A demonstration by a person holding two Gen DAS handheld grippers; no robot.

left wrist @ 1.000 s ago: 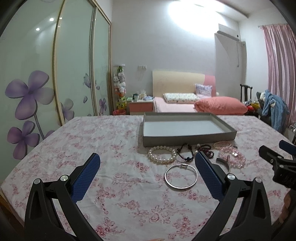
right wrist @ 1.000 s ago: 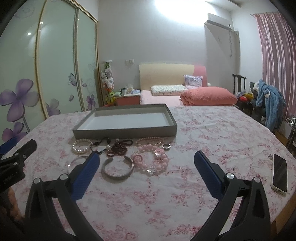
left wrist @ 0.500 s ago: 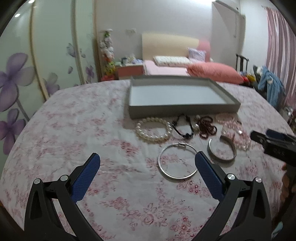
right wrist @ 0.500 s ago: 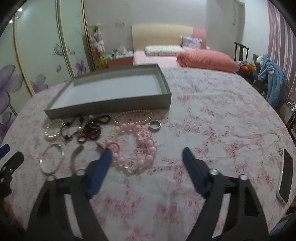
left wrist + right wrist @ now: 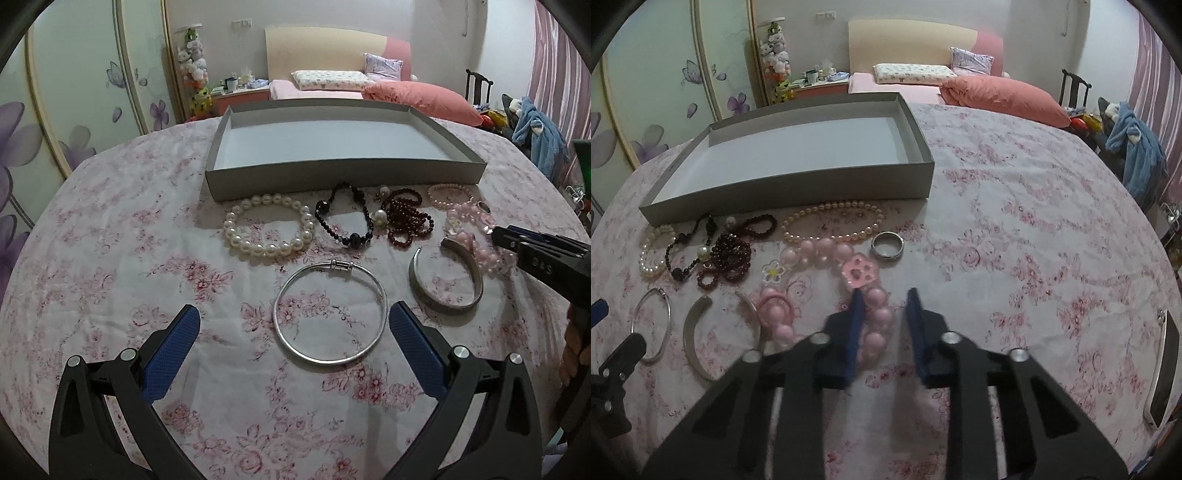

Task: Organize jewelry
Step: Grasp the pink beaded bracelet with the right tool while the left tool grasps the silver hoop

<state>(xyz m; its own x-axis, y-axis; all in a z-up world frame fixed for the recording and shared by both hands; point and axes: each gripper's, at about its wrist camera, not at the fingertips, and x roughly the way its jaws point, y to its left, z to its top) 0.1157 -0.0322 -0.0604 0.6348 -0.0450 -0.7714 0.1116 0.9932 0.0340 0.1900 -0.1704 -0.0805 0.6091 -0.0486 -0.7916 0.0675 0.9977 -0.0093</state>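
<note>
A chunky pink bead bracelet point(image 5: 846, 280) is lying mid-table before the shallow grey cardboard tray point(image 5: 798, 181); the right gripper point(image 5: 884, 314) is straddling its beads, jaws narrowed; the left gripper point(image 5: 291, 332) is hovering level, jaws wide, over a smooth silver bangle point(image 5: 330, 313).

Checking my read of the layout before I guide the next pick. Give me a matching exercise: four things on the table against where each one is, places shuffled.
Things:
1. grey tray
2. silver bangle
3. pink bead bracelet
4. phone

Places:
A. at the table's right edge
B. between the left gripper's open fingers
C. behind the jewelry row, nothing in it
D. one side between the right gripper's fingers

Pairs: 1-C, 2-B, 3-D, 4-A
</note>
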